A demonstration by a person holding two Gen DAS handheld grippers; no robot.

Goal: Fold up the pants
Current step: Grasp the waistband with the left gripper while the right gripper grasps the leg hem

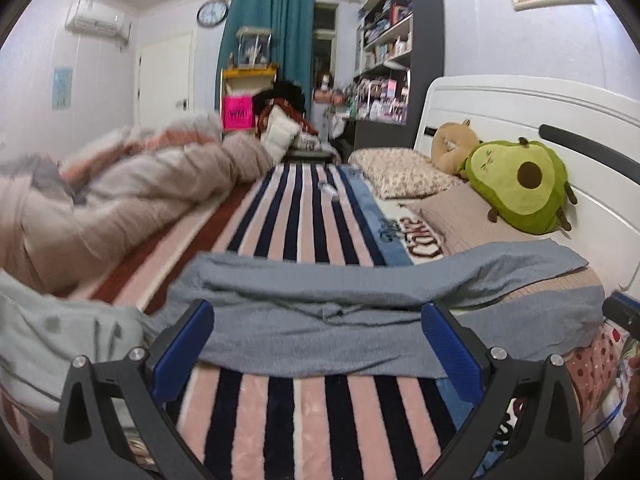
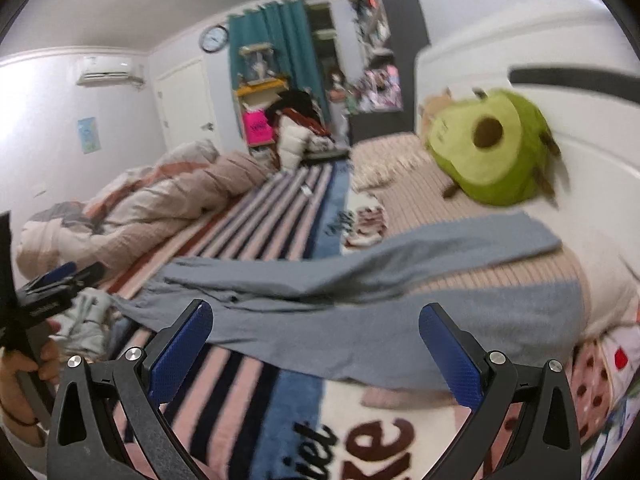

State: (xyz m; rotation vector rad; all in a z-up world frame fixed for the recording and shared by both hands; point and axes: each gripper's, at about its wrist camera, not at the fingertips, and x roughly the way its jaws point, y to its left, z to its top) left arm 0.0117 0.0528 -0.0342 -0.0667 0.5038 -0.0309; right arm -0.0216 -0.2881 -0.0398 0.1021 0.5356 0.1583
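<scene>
Grey-blue pants (image 1: pixel 340 300) lie spread across the striped blanket (image 1: pixel 304 208) on the bed, legs reaching right over a beige pillow; they also show in the right wrist view (image 2: pixel 360 300). My left gripper (image 1: pixel 318 344) is open and empty, its blue pads either side of the pants' near edge, just above it. My right gripper (image 2: pixel 316 350) is open and empty over the pants' near edge, further right. The left gripper, held in a hand, shows at the left of the right wrist view (image 2: pixel 52 284).
A bunched beige duvet (image 1: pixel 120 184) lies along the left of the bed. A green avocado plush (image 1: pixel 520 184) and pillows (image 1: pixel 400 172) sit by the white headboard (image 1: pixel 520 104). Light grey clothing (image 1: pixel 60 340) lies at the near left.
</scene>
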